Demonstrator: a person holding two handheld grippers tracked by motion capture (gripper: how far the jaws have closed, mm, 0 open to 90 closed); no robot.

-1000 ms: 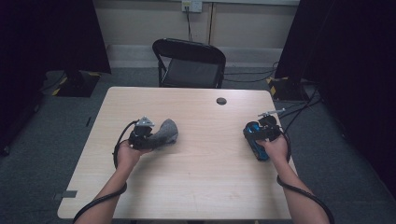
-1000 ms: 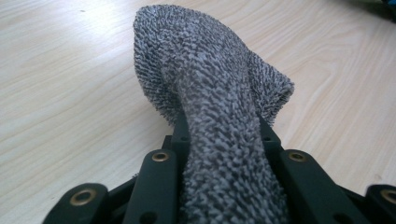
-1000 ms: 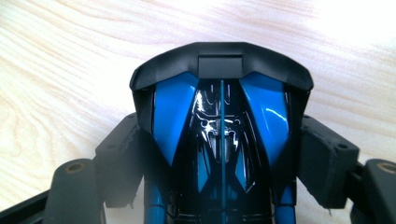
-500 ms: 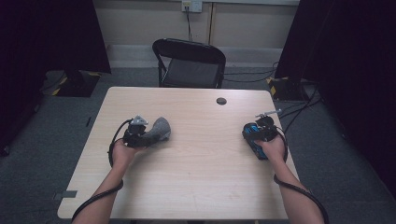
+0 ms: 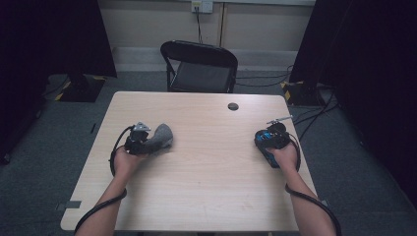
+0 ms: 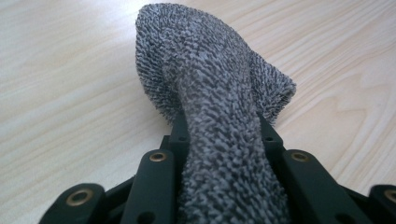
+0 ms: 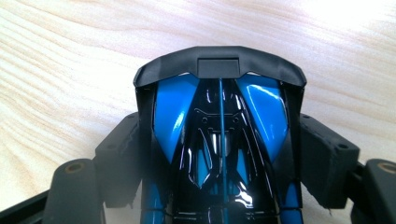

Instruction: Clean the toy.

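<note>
Left hand-held gripper (image 5: pixel 147 142) has slid toward the tabletop's left edge since a second ago, carrying the grey sock (image 5: pixel 160 137) with it. Sock: knitted, nubby heathered grey, soft tube with rounded end, pinched between the left jaws, its free end drooping onto the tabletop (image 5: pixel 206 187), left of centre. Right hand-held gripper (image 5: pixel 270 137) clamps a toy car (image 7: pixel 219 135): glossy blue and black plastic, matte black rear wing, near the right edge. Tabletop is pale wood-grain laminate. No legible writing.
</note>
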